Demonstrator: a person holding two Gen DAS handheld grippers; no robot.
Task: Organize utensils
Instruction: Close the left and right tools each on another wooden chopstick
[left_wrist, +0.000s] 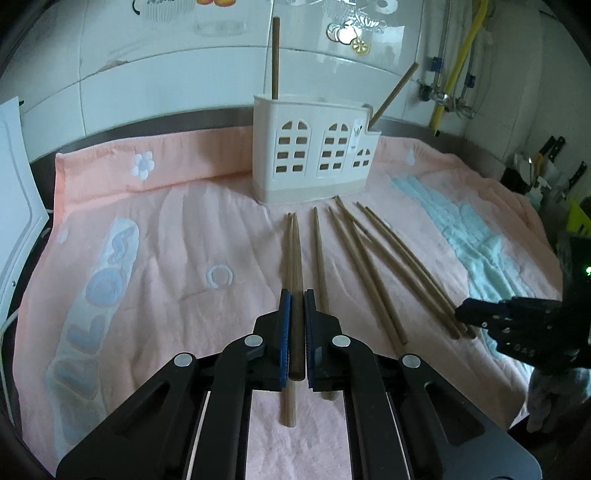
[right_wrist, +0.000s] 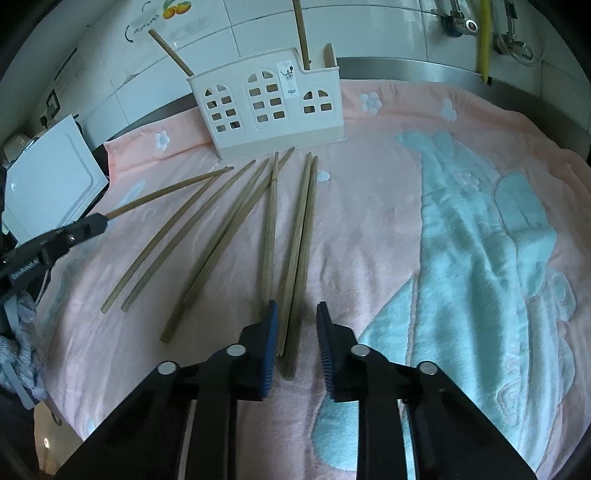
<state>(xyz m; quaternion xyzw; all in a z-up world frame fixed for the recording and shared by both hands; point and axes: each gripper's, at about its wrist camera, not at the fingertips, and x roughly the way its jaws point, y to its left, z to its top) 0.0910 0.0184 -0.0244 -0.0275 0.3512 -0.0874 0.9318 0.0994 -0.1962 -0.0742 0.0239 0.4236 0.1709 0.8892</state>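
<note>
The left gripper (left_wrist: 297, 299) is seen pressed together on one chopstick (left_wrist: 297, 266), which is pinched between the blue pads (left_wrist: 285, 332) near its thick end and is pointed toward 12 o'clock in the left wrist view. A second chopstick (left_wrist: 288, 406) is left lying on the towel just beside and beneath it, and a third (left_wrist: 319, 258) is laid slightly toward 1 o'clock. In the right wrist view the same gripper is found at 9 o'clock, with its chopstick held clear of the cloth. The right gripper (right_wrist: 297, 308) is seen spread, with a pair of chopsticks (right_wrist: 301, 240) lying between its jaws; a gap is left on the right-hand side, so nothing is clamped. Further loose chopsticks (right_wrist: 221, 236) are fanned out on the towel from 10 to 12 o'clock of that gripper. The pink towel (right_wrist: 369, 192), patterned in pale blue and white, is spread under everything. The white utensil holder (right_wrist: 273, 107), pierced with window-shaped cut-outs, is stood upright at 12 o'clock at the far edge of the towel, before a tiled wall (right_wrist: 258, 40). Three chopsticks (right_wrist: 303, 33) are already stood inside it, some leaning.
</note>
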